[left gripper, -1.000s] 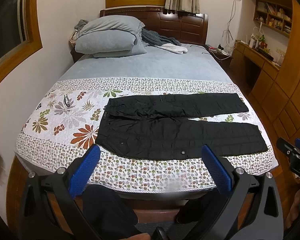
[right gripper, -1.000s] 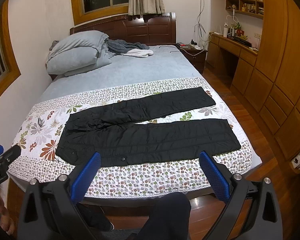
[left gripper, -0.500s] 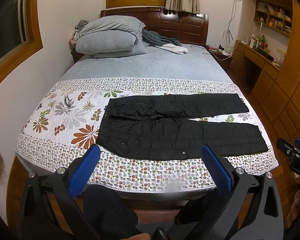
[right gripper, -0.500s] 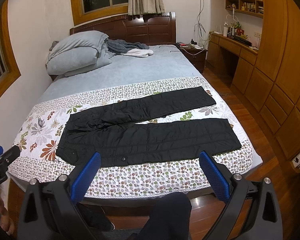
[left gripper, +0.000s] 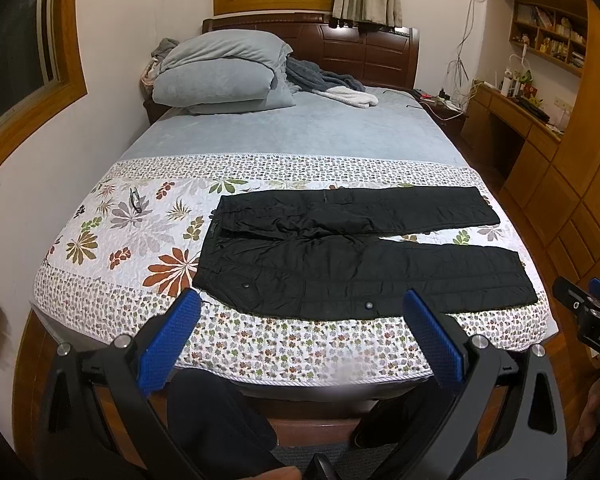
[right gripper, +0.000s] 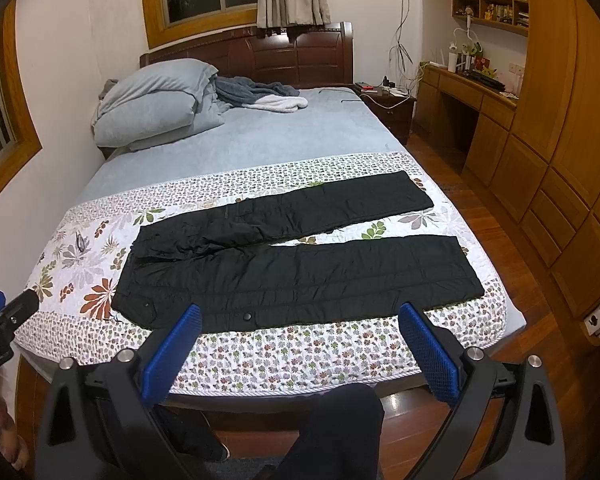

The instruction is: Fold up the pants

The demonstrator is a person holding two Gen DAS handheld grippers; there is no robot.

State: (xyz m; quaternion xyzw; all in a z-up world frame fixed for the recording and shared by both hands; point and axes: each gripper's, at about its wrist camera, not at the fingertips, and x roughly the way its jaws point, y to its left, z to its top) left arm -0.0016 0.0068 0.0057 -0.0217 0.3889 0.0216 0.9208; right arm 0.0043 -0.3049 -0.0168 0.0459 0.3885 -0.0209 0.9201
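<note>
Left wrist view: I have the left gripper (left gripper: 300,334) with jaws spread wide and nothing between them, held short of the foot edge of the bed (left gripper: 260,344). The pants (left gripper: 340,268) lie flat on the floral quilt (left gripper: 140,240), unfolded, both legs laid out side by side with a narrow gap between them.

The long axis of the pants runs crosswise to my line of approach — waistband toward my left, cuffs toward my right. The near leg lies parallel to the bed edge, just ahead of both tools.

In the right wrist view, the right gripper (right gripper: 300,338) is likewise wide apart and empty, with the pants (right gripper: 300,276) ahead of it. By my judgement the left gripper is nearer the waistband (left gripper: 210,248) and the right gripper nearer the cuffs (right gripper: 466,264) — so each end falls to its own side. Folding is not yet begun.
</note>
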